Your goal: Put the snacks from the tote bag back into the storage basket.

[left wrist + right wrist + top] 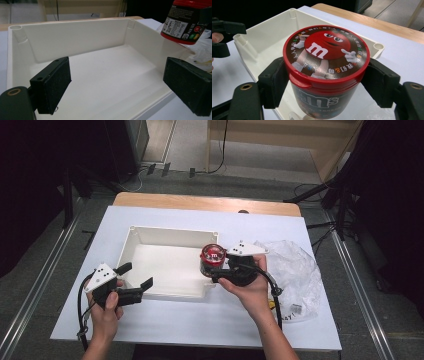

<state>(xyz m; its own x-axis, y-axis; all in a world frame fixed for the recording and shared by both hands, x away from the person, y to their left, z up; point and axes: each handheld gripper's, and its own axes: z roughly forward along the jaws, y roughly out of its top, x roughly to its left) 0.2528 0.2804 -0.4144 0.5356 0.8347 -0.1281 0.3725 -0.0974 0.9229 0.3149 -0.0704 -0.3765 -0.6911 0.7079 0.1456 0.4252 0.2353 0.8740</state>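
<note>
**Candy tub held over the bin's edge, ready to go in**

The right gripper (pixel 216 270) is clamped on a red-lidded candy tub (pixel 212 259), one pad on each side of the body just under the lid rim, as the right gripper view shows (pixel 325 75). The tub stands upright between the jaws and hangs clear of the desk (pixel 165 320), right at the near right corner of the white bin (pixel 165 234). Beyond the tub, ahead of this gripper, lies the bin's bare floor. Behind the right hand (pixel 250 287), on the desk, lies a crumpled clear plastic bag (pixel 295 265).

The left gripper (pixel 135 280) is spread wide with nothing between its pads; in the left gripper view its jaws frame the inside of the bin (pixel 75 40), and the tub (pixel 183 27) hangs up and to the far side of its right jaw. It sits at the bin's near left corner, close to the wall, and I cannot tell whether it touches it.

The step in hand looks like carrying the tub into the bin. The next move would call for shifting the tub forward past the wall, lowering it until its base meets the floor, then letting the jaws part. The lift must keep the base clear of the rim, or the tub could tip in the grip.
</note>
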